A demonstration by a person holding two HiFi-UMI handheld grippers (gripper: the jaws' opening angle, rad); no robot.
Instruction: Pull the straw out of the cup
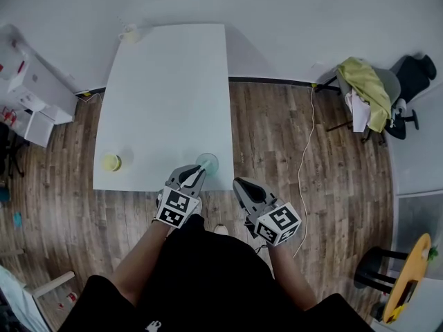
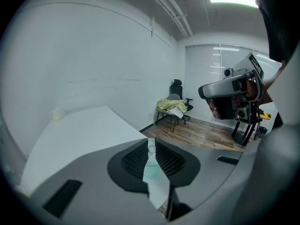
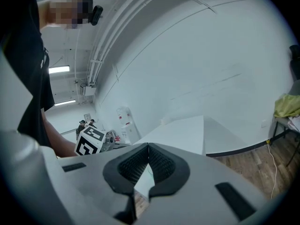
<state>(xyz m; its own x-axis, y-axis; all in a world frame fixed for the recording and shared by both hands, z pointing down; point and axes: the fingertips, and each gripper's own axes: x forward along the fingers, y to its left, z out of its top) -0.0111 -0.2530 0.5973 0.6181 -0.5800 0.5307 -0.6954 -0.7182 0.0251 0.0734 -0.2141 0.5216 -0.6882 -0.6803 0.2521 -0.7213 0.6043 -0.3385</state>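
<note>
A clear cup with a green tint (image 1: 208,162) stands at the near edge of the white table (image 1: 166,88). My left gripper (image 1: 196,172) reaches over its rim. In the left gripper view the jaws are closed on a thin white straw (image 2: 151,149), whose end shows between the pads of the left gripper (image 2: 151,142), and the cup (image 2: 154,173) is visible below them. My right gripper (image 1: 239,184) hangs over the wooden floor to the right of the cup. It is shut, and the right gripper (image 3: 148,147) has nothing between its pads.
A cup with yellow contents (image 1: 111,162) sits at the table's near left. A pale cup (image 1: 128,34) stands at the far left corner. A chair draped in yellow-green cloth (image 1: 365,87), a floor cable (image 1: 304,151) and a yellow stool (image 1: 408,275) are to the right.
</note>
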